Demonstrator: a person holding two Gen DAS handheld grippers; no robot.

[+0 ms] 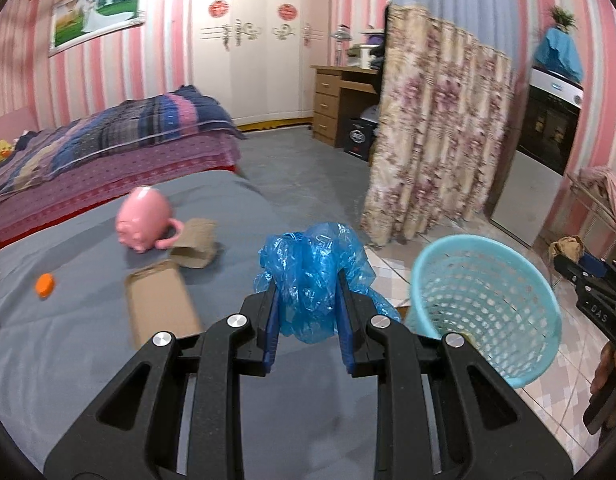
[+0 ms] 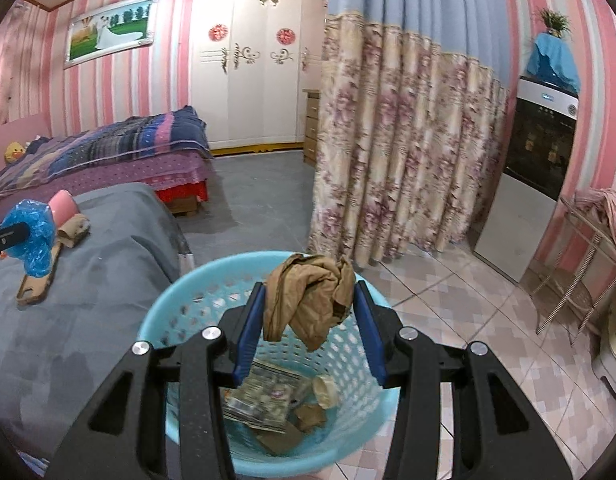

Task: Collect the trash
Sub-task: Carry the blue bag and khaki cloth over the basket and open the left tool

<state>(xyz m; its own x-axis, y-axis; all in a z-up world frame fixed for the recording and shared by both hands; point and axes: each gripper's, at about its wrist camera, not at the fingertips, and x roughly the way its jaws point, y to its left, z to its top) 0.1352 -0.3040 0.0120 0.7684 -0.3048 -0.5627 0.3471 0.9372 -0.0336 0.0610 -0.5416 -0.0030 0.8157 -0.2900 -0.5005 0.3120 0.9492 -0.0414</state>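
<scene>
Two tools, blue bag [image 1: 308,276], brown paper [image 2: 312,300]

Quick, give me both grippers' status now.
Left gripper: shut on the blue bag.
Right gripper: shut on the brown paper, above the basket.

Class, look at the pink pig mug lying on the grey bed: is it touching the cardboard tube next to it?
Touching. The left wrist view shows the pink pig mug on its side, its handle resting against the cardboard tube, no gap between them.

Both wrist views look down-forward and share the basket [image 1: 488,304], right view nearer.
</scene>
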